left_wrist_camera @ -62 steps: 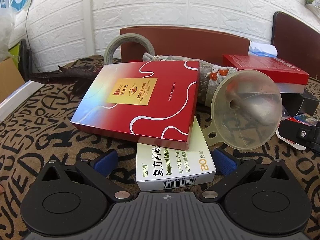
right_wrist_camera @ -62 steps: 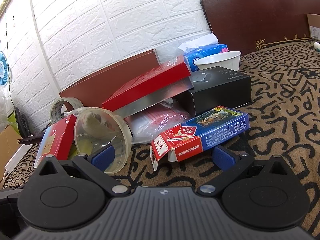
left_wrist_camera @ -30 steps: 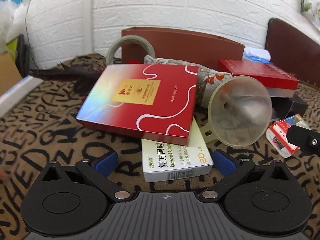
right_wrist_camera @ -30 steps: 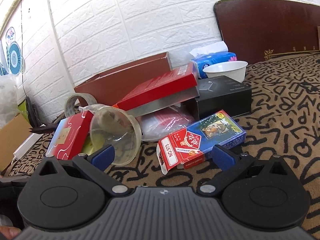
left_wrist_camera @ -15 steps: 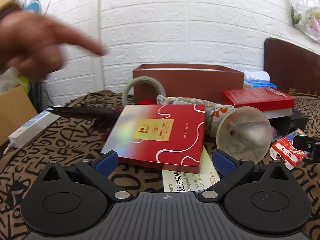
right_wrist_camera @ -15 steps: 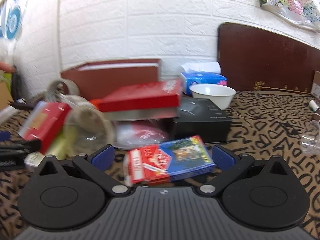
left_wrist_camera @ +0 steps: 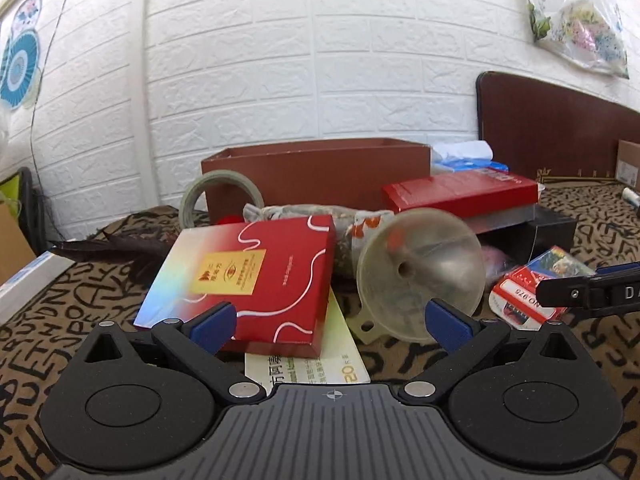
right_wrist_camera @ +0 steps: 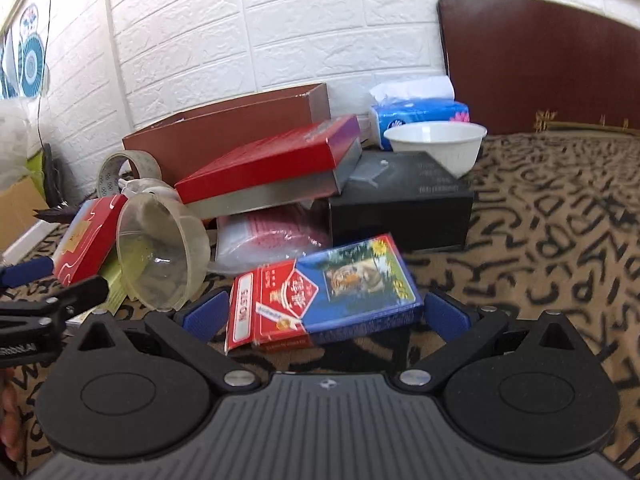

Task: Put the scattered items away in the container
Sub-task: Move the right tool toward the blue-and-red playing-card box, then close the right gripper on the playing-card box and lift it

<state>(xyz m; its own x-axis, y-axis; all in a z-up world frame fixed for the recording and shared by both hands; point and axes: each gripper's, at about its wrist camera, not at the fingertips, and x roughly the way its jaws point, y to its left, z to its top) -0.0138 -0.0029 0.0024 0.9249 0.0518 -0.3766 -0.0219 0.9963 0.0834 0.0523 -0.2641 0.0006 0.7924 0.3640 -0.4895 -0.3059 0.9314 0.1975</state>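
Right now I have both grippers hanging low over the patterned cloth (left_wrist_camera: pixel 100 284), facing the clutter, and nothing is picked up yet. My left gripper (left_wrist_camera: pixel 332 322) is spread wide with nothing between its blue pads; ahead of it lies the flat red box (left_wrist_camera: pixel 256 280), propped on a pale medicine carton (left_wrist_camera: pixel 316 364), with the clear funnel (left_wrist_camera: pixel 420 276) lying on its side just beside them to the right. My right gripper (right_wrist_camera: pixel 326 314) is equally wide open, and the card box (right_wrist_camera: pixel 324 292) with the tiger picture sits between its pads, though I cannot quite tell from this low angle whether either pad touches it.

The container, a brown open-topped box (right_wrist_camera: pixel 228 136), stands against the white brick wall behind the pile. A tape roll (left_wrist_camera: pixel 220 200) leans at its left end. A second red box (right_wrist_camera: pixel 272 160) rests on a black box (right_wrist_camera: pixel 400 204), with a white bowl (right_wrist_camera: pixel 436 144) and a tissue pack (right_wrist_camera: pixel 420 114) further back.

I judge this the very first step: choosing and closing on a first item. For the right side, the next move calls for squeezing shut on the card box, lifting it clear, then carrying it up and over the stacked boxes to reach the container. The left would need to come down around the flat red box's near edge, since it is wide for the jaws.
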